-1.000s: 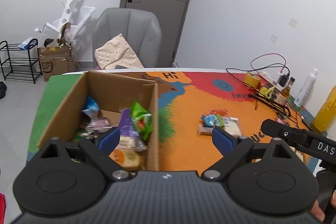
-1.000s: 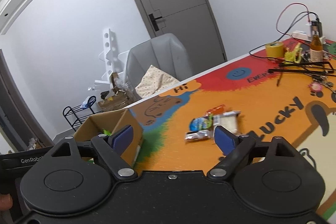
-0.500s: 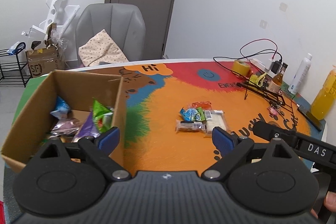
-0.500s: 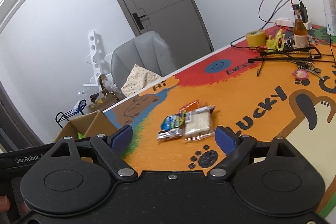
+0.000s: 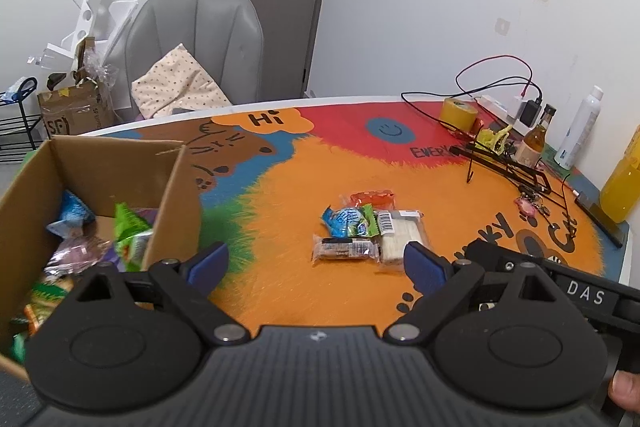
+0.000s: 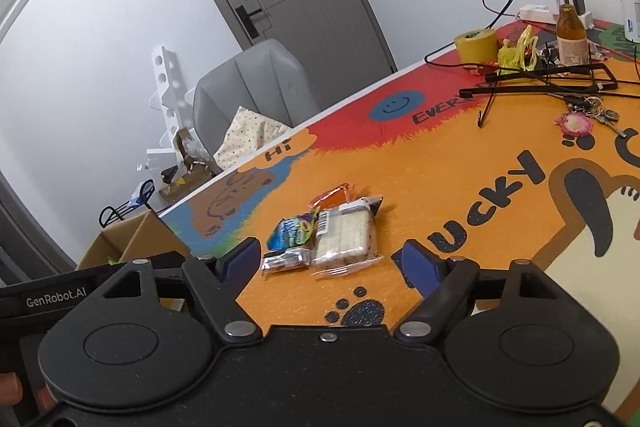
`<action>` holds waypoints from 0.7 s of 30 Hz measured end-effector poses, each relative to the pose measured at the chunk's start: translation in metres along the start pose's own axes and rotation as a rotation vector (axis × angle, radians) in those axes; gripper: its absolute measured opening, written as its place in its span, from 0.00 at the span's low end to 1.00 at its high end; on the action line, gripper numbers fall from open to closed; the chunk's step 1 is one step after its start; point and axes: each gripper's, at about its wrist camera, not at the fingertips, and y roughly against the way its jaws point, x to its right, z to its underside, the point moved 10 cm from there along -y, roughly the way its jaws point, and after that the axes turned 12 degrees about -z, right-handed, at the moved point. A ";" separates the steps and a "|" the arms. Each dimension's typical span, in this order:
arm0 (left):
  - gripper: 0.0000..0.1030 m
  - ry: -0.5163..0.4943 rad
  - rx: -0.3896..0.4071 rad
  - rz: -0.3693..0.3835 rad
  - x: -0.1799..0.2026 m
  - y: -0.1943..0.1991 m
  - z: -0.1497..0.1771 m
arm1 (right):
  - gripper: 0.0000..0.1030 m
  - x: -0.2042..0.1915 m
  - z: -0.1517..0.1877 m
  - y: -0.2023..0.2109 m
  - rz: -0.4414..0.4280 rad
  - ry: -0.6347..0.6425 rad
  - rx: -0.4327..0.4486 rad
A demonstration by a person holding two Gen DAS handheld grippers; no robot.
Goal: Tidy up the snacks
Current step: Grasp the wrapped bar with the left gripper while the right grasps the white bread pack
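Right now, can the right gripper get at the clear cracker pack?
Probably yes. The right gripper is empty, jaws closing but wide, and the cracker pack lies just ahead on the mat, nothing between; smaller snacks crowd its left side.

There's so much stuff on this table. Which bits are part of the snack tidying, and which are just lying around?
Part of the job:
- cardboard box, already holding snacks
- blue packet
- orange packet
- clear-wrapped biscuits
- dark snack bar

Just lying about:
- yellow tape roll
- brown bottle
- white spray bottle
- black hangers
- keys
- cables

box: table left | snacks: centre | bottles: far right
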 end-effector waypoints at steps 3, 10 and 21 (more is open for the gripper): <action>0.90 -0.007 -0.009 0.001 0.007 -0.010 -0.002 | 0.73 0.006 -0.001 -0.009 0.002 -0.007 -0.021; 0.88 -0.002 -0.054 -0.002 0.015 -0.038 -0.002 | 0.67 0.022 -0.006 -0.028 0.009 -0.030 -0.054; 0.86 -0.004 -0.119 -0.025 0.026 -0.082 0.004 | 0.61 0.040 -0.010 -0.054 0.007 -0.062 -0.090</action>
